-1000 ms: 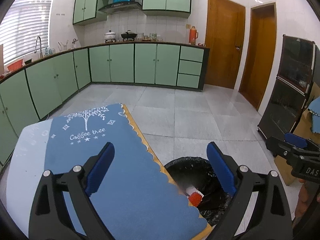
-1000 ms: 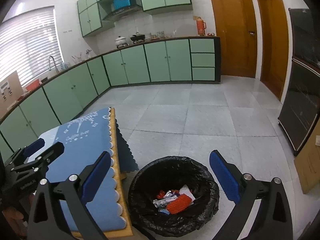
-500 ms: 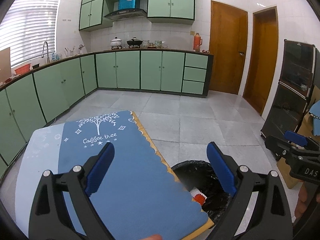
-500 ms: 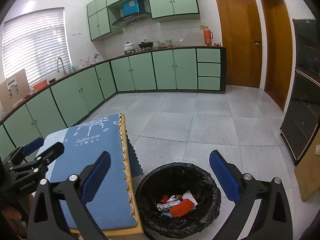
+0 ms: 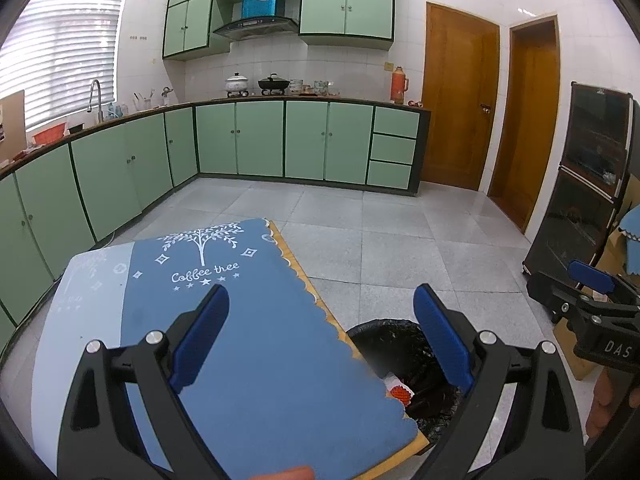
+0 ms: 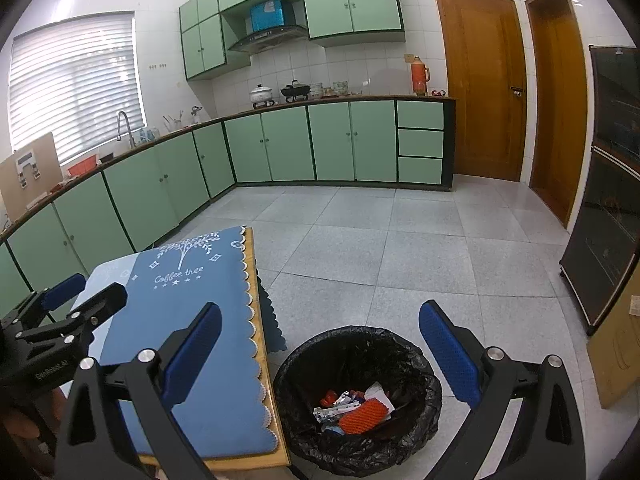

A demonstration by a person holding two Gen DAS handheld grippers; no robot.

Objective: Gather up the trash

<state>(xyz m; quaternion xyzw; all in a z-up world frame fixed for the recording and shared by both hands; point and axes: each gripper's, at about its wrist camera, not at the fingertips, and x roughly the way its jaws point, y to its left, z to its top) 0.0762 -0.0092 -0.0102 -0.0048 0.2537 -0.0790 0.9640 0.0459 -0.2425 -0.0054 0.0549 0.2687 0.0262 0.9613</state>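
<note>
Here, from the left wrist: left gripper [image 5: 320, 334] held up over the low table [image 5: 404, 454], blue fingers [image 5: 200, 336] spread wide with nothing between them. Under them a blue cloth [image 5: 260, 320] with a white tree and wavy edge, covering almost all the table top, only a thin wood strip bare along the right side. Just past that edge, down on the floor, a trash bin [image 5: 384, 334] with a black bag, partly hidden by the table corner, a bit of orange and white trash [image 5: 398, 390] peeking out. Lots of bare grey floor [image 5: 380, 240] beyond, all the way to the green cupboards [image 5: 280, 140] and brown doors [image 5: 460, 96]. Far right, the other gripper poking in beside a dark cabinet [image 5: 584, 200]. Next, from the right wrist: right gripper [image 6: 320, 350] hanging above the bin [image 6: 288, 364], tipped down a little, blue fingers [image 6: 448, 348] wide apart and holding nothing. Bin right beside the table edge [image 6: 260, 320], very close, touching or not hard to tell. Trash [image 6: 356, 404] at the bottom of the bag: an orange bumpy piece, white paper, small wrappers. Wide open floor [image 6: 400, 248] behind the bin and to the right. Far left, the left gripper's black arm [image 6: 68, 328] over the cloth [image 6: 192, 300], with part of a hand [image 6: 24, 428] at the corner.
</note>
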